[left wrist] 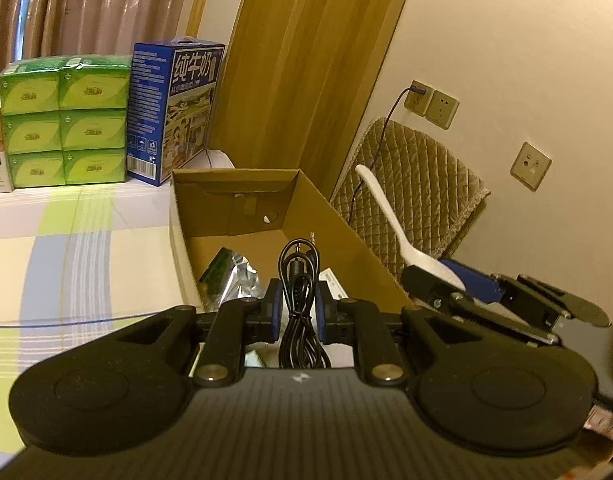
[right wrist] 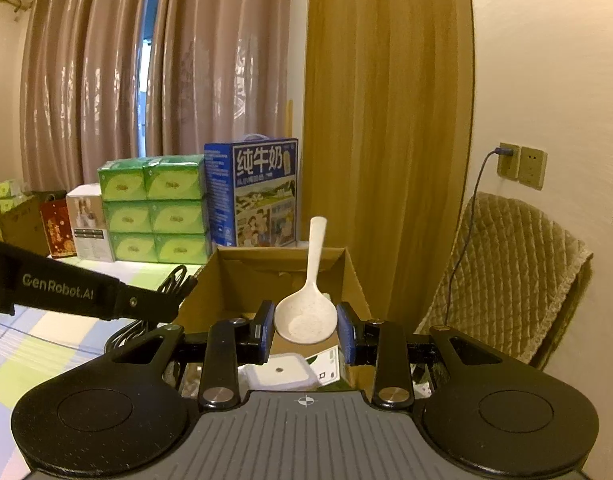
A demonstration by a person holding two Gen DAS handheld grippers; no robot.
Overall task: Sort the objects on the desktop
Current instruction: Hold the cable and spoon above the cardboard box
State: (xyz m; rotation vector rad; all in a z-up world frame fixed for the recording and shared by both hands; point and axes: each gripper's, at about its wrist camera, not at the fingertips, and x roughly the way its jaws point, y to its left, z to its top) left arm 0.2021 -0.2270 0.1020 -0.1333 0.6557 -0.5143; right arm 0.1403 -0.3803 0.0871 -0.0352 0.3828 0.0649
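Observation:
My left gripper is shut on a coiled black audio cable and holds it over the open cardboard box. My right gripper is shut on the bowl of a white rice spoon, handle pointing up, also above the box. The right gripper with the spoon shows at the right of the left wrist view. The left gripper's arm and cable show at the left of the right wrist view. A silver packet and a white lidded container lie in the box.
Green tissue packs, a blue milk carton and small boxes stand at the back of the checked tablecloth. A quilted chair back stands right of the box. A cable hangs from the wall socket.

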